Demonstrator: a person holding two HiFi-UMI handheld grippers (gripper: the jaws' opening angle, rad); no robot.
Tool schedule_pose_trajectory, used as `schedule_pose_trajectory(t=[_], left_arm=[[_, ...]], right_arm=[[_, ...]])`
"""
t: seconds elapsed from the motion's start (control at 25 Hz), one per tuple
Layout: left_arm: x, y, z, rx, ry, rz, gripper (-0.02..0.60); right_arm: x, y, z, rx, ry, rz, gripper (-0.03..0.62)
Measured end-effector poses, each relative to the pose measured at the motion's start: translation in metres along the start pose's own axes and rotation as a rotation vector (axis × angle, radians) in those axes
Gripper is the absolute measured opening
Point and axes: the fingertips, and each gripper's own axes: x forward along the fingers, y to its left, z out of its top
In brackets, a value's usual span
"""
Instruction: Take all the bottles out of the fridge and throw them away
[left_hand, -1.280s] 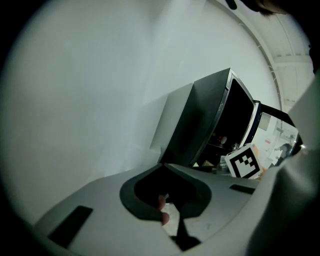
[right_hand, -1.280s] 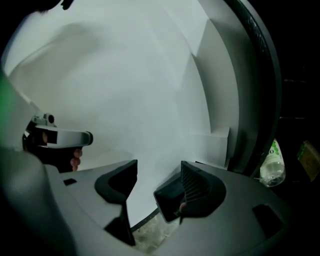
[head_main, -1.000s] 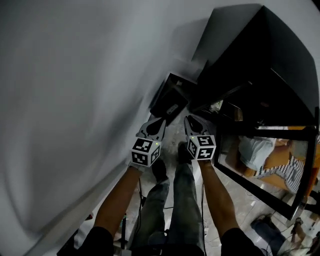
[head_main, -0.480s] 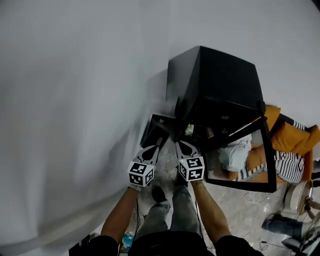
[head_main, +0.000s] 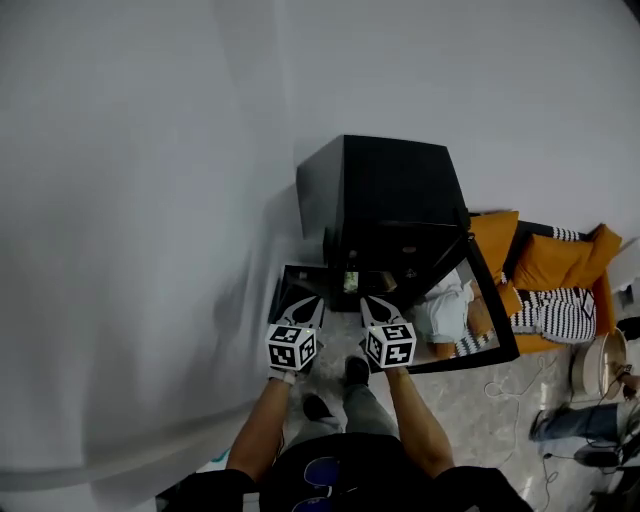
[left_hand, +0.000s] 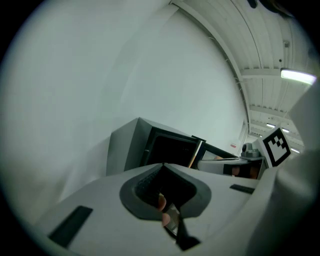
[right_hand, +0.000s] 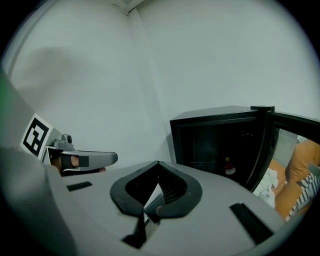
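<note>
Where the right gripper points, the fridge stands.

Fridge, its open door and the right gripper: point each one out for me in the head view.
fridge (head_main: 395, 180), head view, black top.
open door (head_main: 452, 312), head view, glass pane.
right gripper (head_main: 368, 301), head view, between its fingertips.

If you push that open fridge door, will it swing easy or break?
The fridge door stands wide open, so it probably swings easily on its hinge. Its mirror-like panel looks like glass, so a hard knock might crack it. The black fridge looks squat, likely staying put.
</note>
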Motion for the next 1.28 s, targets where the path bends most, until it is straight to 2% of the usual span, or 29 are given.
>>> schedule_pose_trajectory(t=[0.36, 0.68, 0.96, 1.28], left_arm=[[0.044, -0.055, 0.028, 0.062, 0.042, -0.108, 0.000], [0.072, -0.090, 0.038, 0.111, 0.059, -0.180, 0.000], [0.088, -0.106, 0.034, 0.136, 0.085, -0.212, 0.000], [0.095, -0.113, 0.036, 0.153, 0.094, -0.230, 0.000]], right_arm=[[-0.042, -0.067, 0.033, 0.028, -0.060, -0.134, 0.008], [-0.077, -0.117, 0.025, 0.080, -0.081, -0.237, 0.008], [-0.089, -0.141, 0.017, 0.105, -0.082, -0.280, 0.008], [-0.085, -0.148, 0.018, 0.111, -0.087, -0.279, 0.008]])
